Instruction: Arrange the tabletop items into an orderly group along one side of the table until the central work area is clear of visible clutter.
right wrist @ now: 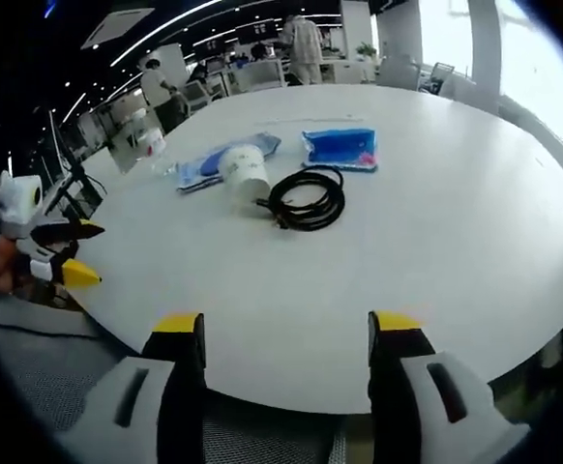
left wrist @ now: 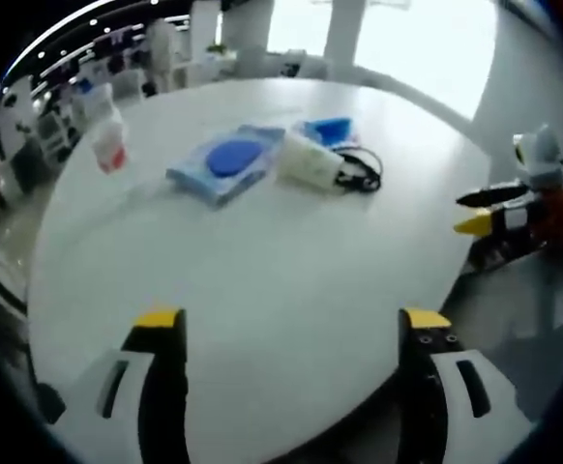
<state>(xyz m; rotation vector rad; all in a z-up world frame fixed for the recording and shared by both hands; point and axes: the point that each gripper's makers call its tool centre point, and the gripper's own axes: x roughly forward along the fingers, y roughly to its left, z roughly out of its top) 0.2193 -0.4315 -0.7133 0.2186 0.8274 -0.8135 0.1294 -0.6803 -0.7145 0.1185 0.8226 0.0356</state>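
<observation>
On the round white table [left wrist: 262, 271] lie a blue packet with a dark blue disc [left wrist: 225, 164], a white cylinder-shaped device [left wrist: 309, 159] with a coiled black cable [left wrist: 363, 170], a smaller blue pouch [left wrist: 328, 130] and a clear bottle with a red label [left wrist: 110, 145]. In the right gripper view the same group lies across the table: blue packet [right wrist: 225, 159], white device [right wrist: 244, 174], black cable [right wrist: 308, 198], blue pouch [right wrist: 340, 148], bottle [right wrist: 142, 136]. My left gripper [left wrist: 293, 319] is open over the table's near edge. My right gripper [right wrist: 286, 324] is open, holding nothing; it also appears at the table's side [left wrist: 479, 213].
The table edge [right wrist: 291, 401] runs just past my right jaws, with grey floor below. My left gripper [right wrist: 69, 253] shows at the left, held by a hand. Office desks, chairs and people stand far behind the table [right wrist: 291, 48]. Bright windows lie beyond [left wrist: 417, 39].
</observation>
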